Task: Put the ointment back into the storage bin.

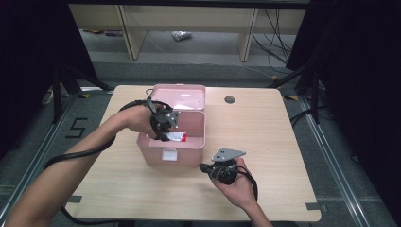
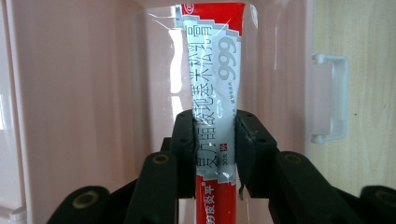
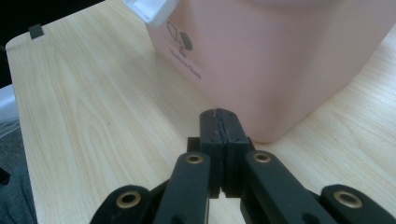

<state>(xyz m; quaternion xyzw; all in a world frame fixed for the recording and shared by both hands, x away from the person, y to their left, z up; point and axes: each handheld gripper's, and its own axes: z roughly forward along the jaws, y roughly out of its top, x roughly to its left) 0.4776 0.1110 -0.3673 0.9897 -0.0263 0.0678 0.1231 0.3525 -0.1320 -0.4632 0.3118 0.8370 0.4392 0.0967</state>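
Left gripper (image 2: 215, 140): jaws pinching the red-and-white tube (image 2: 212, 93) mid-length, its lower end cut off at six o'clock, tip up at twelve inside the pink box (image 2: 84, 93). Right gripper (image 3: 219, 128): jaws pressed together, empty, box corner at one o'clock on the desk (image 3: 93, 116).

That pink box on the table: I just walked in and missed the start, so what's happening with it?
A person is working at the wooden table with a handheld gripper in each hand. The left gripper is closed on a red and white tube and holds it inside the open pink box, whose lid stands up at the back. The right gripper is shut with nothing between its jaws, sitting low over the table next to the box's outer wall.
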